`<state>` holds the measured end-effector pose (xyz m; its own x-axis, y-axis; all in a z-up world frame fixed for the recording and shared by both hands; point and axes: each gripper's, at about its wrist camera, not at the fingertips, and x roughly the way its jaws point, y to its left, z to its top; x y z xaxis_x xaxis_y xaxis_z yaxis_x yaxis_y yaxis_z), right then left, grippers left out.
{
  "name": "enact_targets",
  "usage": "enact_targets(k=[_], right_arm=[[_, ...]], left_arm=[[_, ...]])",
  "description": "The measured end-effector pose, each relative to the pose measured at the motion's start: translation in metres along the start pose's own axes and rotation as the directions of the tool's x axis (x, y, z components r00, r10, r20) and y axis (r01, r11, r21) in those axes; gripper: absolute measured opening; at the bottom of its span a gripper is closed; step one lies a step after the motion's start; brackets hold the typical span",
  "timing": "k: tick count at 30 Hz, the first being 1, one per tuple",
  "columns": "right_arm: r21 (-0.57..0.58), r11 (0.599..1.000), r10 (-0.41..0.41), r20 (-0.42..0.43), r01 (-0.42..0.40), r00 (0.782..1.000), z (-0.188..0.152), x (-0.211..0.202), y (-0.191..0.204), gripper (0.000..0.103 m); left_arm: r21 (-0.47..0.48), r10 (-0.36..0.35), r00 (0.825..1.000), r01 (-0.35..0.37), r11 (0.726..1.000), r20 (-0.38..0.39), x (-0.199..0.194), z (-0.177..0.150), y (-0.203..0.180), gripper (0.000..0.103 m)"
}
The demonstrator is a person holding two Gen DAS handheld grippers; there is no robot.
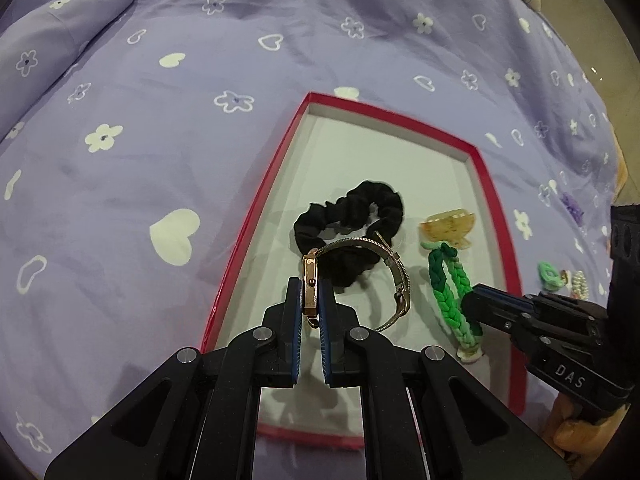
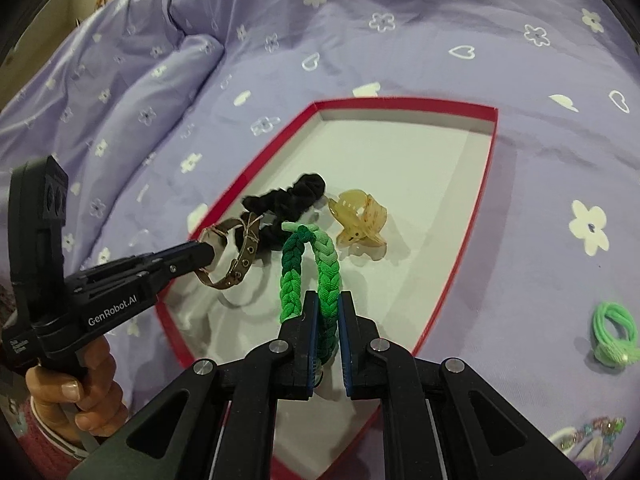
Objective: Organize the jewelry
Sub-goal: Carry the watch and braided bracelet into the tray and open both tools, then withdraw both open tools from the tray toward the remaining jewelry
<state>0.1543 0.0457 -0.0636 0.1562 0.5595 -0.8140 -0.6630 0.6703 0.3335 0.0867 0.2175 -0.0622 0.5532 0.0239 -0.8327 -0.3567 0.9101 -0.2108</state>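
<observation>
1. Left tongs (image 1: pixel 311 307) clamped on the rose-gold case of a wristwatch (image 1: pixel 310 292), strap looping off to the right, hanging over the red-rimmed box lid (image 1: pixel 256 208).
2. Right tongs (image 2: pixel 327 322) pinched tight on a green braided hair band (image 2: pixel 320 264), the loop sticking up past the tips, also over the lid.
3. Sitting inside the lid on the white bottom: black scrunchie (image 1: pixel 352 216) and, just beside it, an amber claw clip (image 1: pixel 446 226).
4. Lid parked on a lilac bedsheet (image 1: pixel 160 140) with white hearts and flowers.
5. Outside the lid to the right on the sheet: light green hair tie (image 2: pixel 614 330), a pearl piece (image 1: pixel 580 285), plus something beaded and sparkly (image 2: pixel 588 440), too blurry to name.
6. Hand (image 2: pixel 80 388) wrapped round the left handle.
</observation>
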Motion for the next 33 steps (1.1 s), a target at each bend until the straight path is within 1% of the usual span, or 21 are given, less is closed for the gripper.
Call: enact_targets(k=[3, 10, 16, 17, 19, 21, 23, 29, 33], right_arm=[[-0.024, 1.000, -0.017, -0.013, 0.017, 1.000, 0.001, 0.006, 0.002, 0.009], [-0.073, 0.997, -0.034, -0.028, 0.032, 0.999, 0.001, 0.008, 0.005, 0.010], [-0.077, 0.997, -0.030, -0.031, 0.028, 0.999, 0.003, 0.009, 0.006, 0.013], [-0.075, 0.997, -0.030, -0.031, 0.027, 0.999, 0.004, 0.009, 0.006, 0.014], [-0.070, 0.997, -0.023, -0.031, 0.021, 0.999, 0.004, 0.008, 0.007, 0.017], [-0.062, 0.998, -0.010, -0.025, 0.008, 1.000, 0.003, 0.006, 0.008, 0.023], [-0.058, 0.998, -0.005, -0.014, 0.004, 1.000, 0.001, -0.001, 0.008, 0.028], [-0.028, 0.999, 0.030, 0.047, -0.028, 0.998, -0.009, -0.032, 0.005, 0.029], [0.015, 0.999, 0.028, 0.096, -0.030, 0.995, -0.021, -0.059, -0.006, 0.032]], left_arm=[[0.004, 0.008, 1.000, -0.008, 1.000, -0.016, 0.007, -0.001, 0.000, 0.007], [0.020, 0.015, 1.000, -0.015, 1.000, -0.015, 0.005, -0.002, -0.002, 0.007], [0.031, 0.029, 0.999, -0.028, 0.999, -0.017, 0.001, -0.001, -0.007, 0.009], [0.034, 0.031, 0.999, -0.030, 0.999, -0.014, 0.000, -0.001, -0.007, 0.010], [0.038, 0.038, 0.999, -0.038, 0.999, -0.009, -0.004, -0.001, -0.009, 0.017], [0.038, 0.041, 0.999, -0.041, 0.998, 0.001, -0.009, -0.001, -0.009, 0.027], [0.033, 0.039, 0.999, -0.039, 0.999, 0.013, -0.016, -0.002, -0.010, 0.029], [0.020, 0.018, 0.999, -0.019, 1.000, 0.043, -0.038, -0.005, -0.017, 0.032], [0.023, -0.004, 0.998, 0.003, 1.000, 0.056, -0.049, -0.010, -0.027, 0.036]])
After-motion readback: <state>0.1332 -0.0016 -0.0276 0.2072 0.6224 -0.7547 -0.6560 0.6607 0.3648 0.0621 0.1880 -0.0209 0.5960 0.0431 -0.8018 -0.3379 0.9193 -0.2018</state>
